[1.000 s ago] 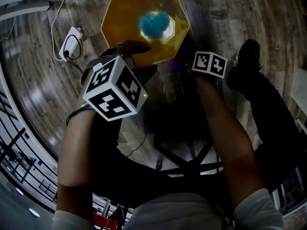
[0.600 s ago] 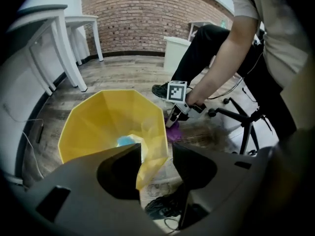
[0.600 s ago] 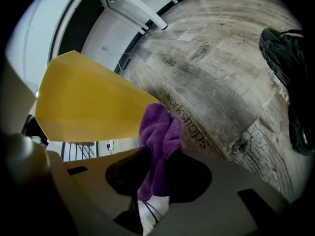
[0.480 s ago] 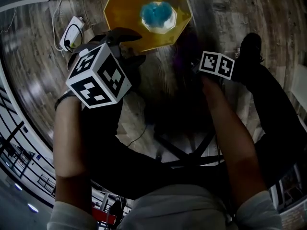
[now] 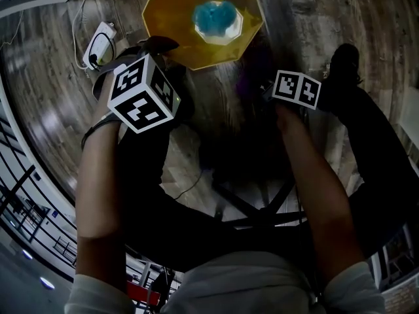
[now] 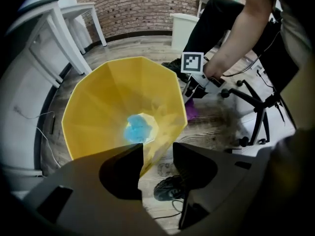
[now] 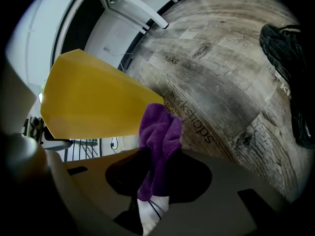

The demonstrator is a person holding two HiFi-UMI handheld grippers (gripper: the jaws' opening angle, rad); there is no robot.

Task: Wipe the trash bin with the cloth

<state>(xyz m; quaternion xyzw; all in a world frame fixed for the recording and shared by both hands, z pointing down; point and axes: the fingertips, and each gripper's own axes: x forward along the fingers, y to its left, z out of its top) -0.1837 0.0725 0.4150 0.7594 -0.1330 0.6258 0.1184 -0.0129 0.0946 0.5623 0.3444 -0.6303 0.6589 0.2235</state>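
The yellow faceted trash bin (image 5: 171, 19) stands on the wood floor with a blue wad (image 5: 216, 17) at its bottom. My left gripper (image 5: 162, 50) hangs over its near-left rim, pointing steeply down. Its jaws have just been opening and stand apart. In the left gripper view the bin's near wall (image 6: 106, 107) shows in the gap of the left gripper (image 6: 157, 150), and no pad presses on it. My right gripper (image 7: 162, 154) is shut on the purple cloth (image 7: 160, 132), beside the bin's outer wall (image 7: 93, 102). The left gripper view shows that cloth (image 6: 192, 111) hanging low by the bin.
A white power strip (image 5: 98, 48) with cables lies left of the bin. A black chair base (image 5: 255, 208) stands near me, and a black shoe (image 5: 339, 67) rests on the floor at the right. White tables (image 6: 64, 28) stand behind the bin.
My left gripper has moved left and farther from me along the bin's rim and sunk a little. The right gripper with the cloth has hardly shifted.
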